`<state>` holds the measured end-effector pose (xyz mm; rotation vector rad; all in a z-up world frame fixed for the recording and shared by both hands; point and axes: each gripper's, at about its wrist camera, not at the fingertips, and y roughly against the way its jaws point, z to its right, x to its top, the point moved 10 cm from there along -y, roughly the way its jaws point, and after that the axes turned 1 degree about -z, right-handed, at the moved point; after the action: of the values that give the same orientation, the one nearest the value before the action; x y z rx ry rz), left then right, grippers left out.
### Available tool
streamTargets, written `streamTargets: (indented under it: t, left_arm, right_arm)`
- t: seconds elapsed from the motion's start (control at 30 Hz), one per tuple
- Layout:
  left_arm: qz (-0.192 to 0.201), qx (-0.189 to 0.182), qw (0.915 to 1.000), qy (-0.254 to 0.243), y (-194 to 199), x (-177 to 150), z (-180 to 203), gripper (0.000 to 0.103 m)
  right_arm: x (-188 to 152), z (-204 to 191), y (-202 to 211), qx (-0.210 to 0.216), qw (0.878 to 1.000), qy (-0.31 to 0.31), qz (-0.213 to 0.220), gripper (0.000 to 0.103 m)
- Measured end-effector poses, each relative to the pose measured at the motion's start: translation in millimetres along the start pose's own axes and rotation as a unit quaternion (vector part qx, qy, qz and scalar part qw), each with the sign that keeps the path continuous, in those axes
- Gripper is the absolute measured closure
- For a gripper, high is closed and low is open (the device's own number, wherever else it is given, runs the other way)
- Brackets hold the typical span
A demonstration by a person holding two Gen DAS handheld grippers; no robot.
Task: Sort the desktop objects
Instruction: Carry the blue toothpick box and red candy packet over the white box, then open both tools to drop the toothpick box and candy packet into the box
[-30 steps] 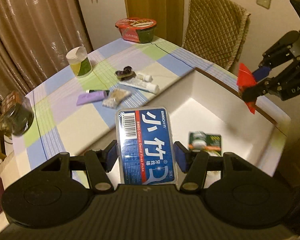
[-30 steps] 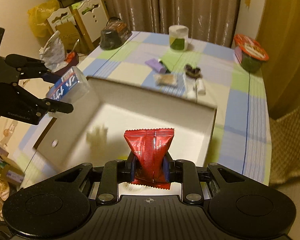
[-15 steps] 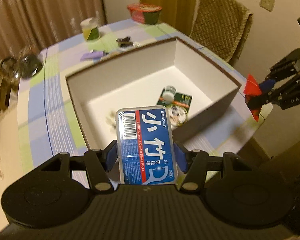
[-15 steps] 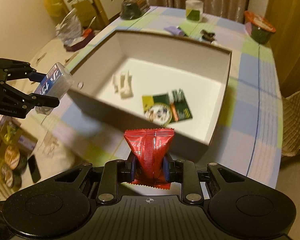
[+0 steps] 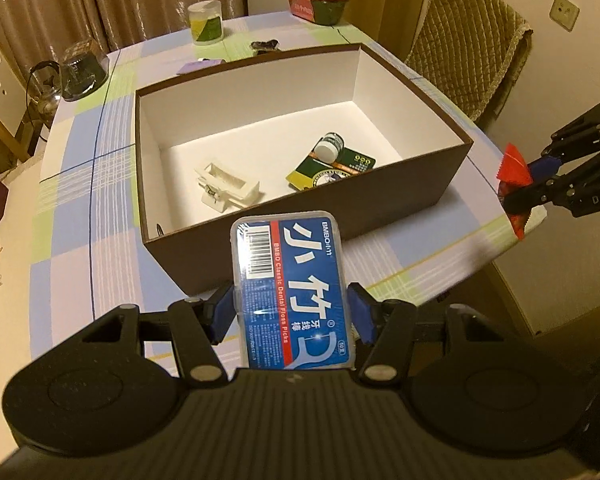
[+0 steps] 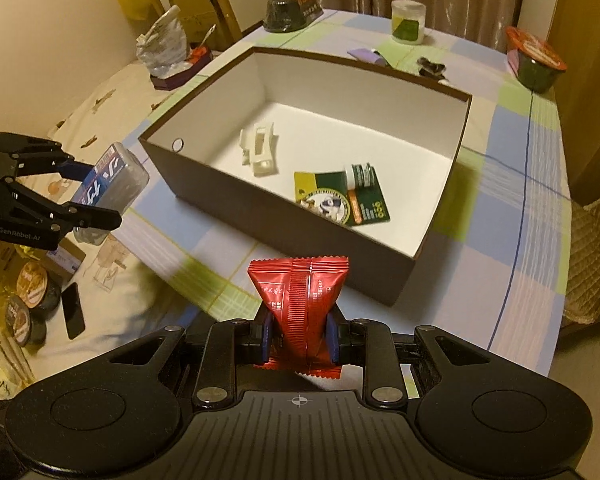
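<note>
Warm, yellowish indoor light, fairly dim; the curtains and room corners sink into brown gloom. The brightest area is the white inside of the box (image 5: 260,136) ahead of the jaws, whose near wall throws a shadow over its floor. Soft glare sits on the floss case (image 5: 290,292) and the red packet (image 6: 298,300). Strong fisheye bending curves the worktop (image 6: 512,248) edges, with black vignette at the corners. Far objects look soft and grainy.
</note>
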<state>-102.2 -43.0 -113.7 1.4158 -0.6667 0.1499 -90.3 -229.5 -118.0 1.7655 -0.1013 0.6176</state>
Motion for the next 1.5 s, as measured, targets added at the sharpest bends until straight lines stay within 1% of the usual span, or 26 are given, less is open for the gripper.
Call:
streamTargets:
  t: [0.13, 0.23, 0.5, 0.57, 0.7, 0.83, 1.0, 1.2, 1.3, 1.5]
  left_arm:
    - [0.007, -0.001, 1.0000, -0.001, 1.6, 5.0, -5.8, 0.049]
    - [0.016, -0.008, 0.9998, -0.010, 1.6, 13.9, -13.3, 0.049]
    - [0.048, -0.024, 0.9976, -0.043, 3.9, 51.8, -35.2, 0.049]
    - [0.052, -0.026, 0.9971, -0.051, 0.9, 62.9, -40.1, 0.049]
    - [0.054, -0.028, 0.9961, -0.064, -14.2, 88.0, -48.5, 0.049]
    - [0.042, -0.024, 0.9958, -0.078, -45.5, 116.2, -55.7, 0.049]
    - [0.009, -0.012, 0.9954, -0.094, -94.0, 141.8, -61.4, 0.049]
    - [-0.037, -0.018, 0.9938, -0.103, -150.6, 159.6, -65.0, 0.049]
    - [-0.058, -0.025, 0.9925, -0.105, -168.9, 160.9, -66.8, 0.048]
    - [-0.070, -0.028, 0.9929, -0.092, -186.9, 166.7, -72.4, 0.047]
  right_arm:
    - [14.2, -0.9, 3.5, -0.006, 1.000, -0.005, 0.015, 0.078]
    - [31.9, 0.4, 5.2, -0.011, 0.999, -0.024, 0.027, 0.078]
    - [86.9, 3.4, 2.9, -0.035, 0.996, -0.046, 0.061, 0.078]
    - [97.9, 6.1, -2.6, -0.037, 0.996, -0.051, 0.059, 0.078]
    - [122.0, 15.9, -22.9, -0.043, 0.997, -0.043, 0.046, 0.078]
    - [147.3, 31.1, -59.6, -0.034, 0.999, -0.031, 0.021, 0.078]
    - [171.0, 50.7, -118.6, -0.012, 1.000, -0.019, -0.021, 0.078]
    - [182.6, 69.9, -174.5, 0.000, 0.998, -0.001, -0.067, 0.078]
    - [182.4, 77.3, -188.8, 0.005, 0.997, 0.004, -0.081, 0.078]
    - [184.7, 87.1, -201.4, 0.007, 0.995, 0.004, -0.095, 0.078]
